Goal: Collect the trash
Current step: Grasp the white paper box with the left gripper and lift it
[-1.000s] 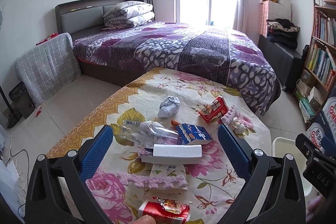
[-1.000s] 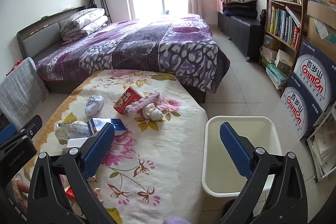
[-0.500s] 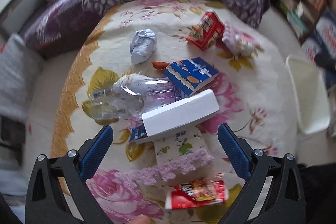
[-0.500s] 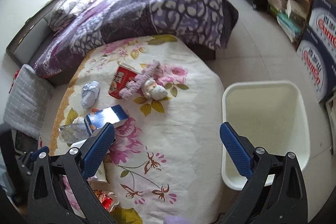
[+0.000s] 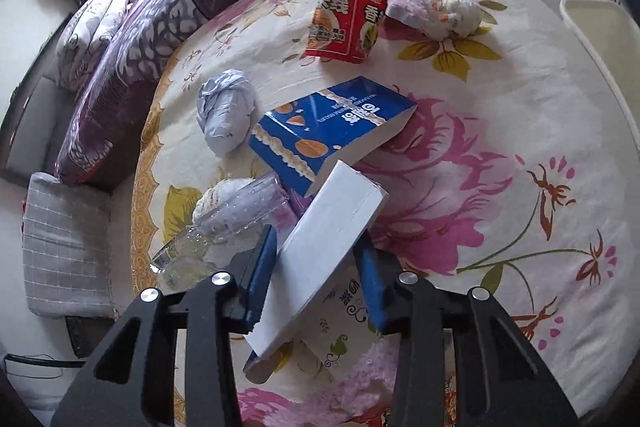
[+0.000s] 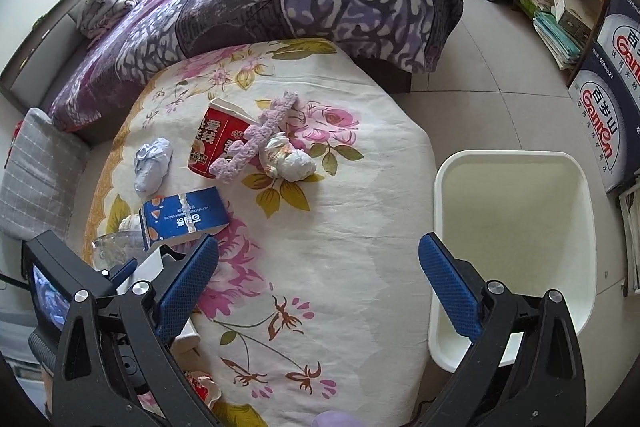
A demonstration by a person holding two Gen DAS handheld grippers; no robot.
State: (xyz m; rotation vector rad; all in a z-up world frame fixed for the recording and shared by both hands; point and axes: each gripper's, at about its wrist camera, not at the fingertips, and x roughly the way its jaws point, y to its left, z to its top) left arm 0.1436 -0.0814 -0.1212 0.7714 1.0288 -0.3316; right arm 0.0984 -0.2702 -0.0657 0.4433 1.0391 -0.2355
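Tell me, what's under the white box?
The white box leans on the blue box and a clear bottle; a patterned packet shows beneath. The rest is hidden.

**Print showing on the boxes and the cup**

The stacked cartons (image 6: 608, 115) by the bookshelf at the floor's right edge are showing "Ganten" in red with Chinese characters above it. The red noodle cup (image 5: 348, 17) near the table's far edge is carrying large white Chinese characters. The blue box (image 5: 328, 131) mid-table is bearing white Chinese characters plus small lettering too fine to read.
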